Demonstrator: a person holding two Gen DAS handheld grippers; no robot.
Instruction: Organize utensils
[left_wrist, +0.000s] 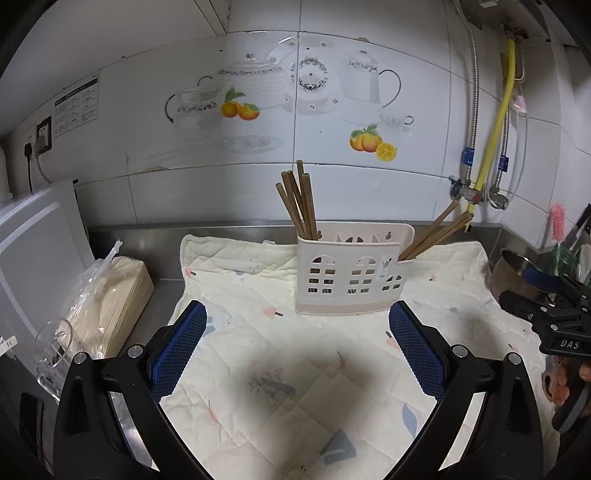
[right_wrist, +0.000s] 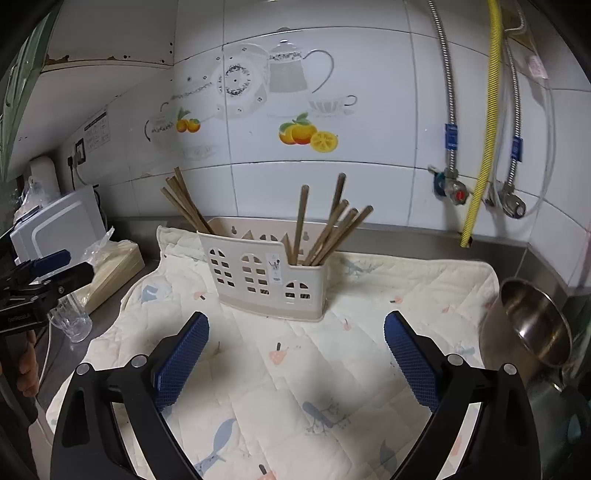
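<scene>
A cream plastic utensil holder (left_wrist: 351, 277) (right_wrist: 266, 273) stands upright on a quilted cloth (left_wrist: 280, 387) (right_wrist: 295, 387) near the wall. Several brown chopsticks (left_wrist: 299, 199) (right_wrist: 184, 206) stand in its left compartment. Several more chopsticks (left_wrist: 432, 232) (right_wrist: 328, 229) lean in its right compartment; the middle one looks empty. My left gripper (left_wrist: 297, 321) (right_wrist: 79, 263) is open in front of the holder with nothing between its blue pads. My right gripper (right_wrist: 296, 320) (left_wrist: 524, 288) is likewise open and empty, just short of the holder.
A steel bowl (right_wrist: 532, 325) sits at the cloth's right edge. On the steel counter to the left are a clear glass (right_wrist: 70, 317), a wrapped pale box (left_wrist: 110, 295) and a white appliance (left_wrist: 37, 236). Pipes and valves (right_wrist: 458, 192) run down the tiled wall.
</scene>
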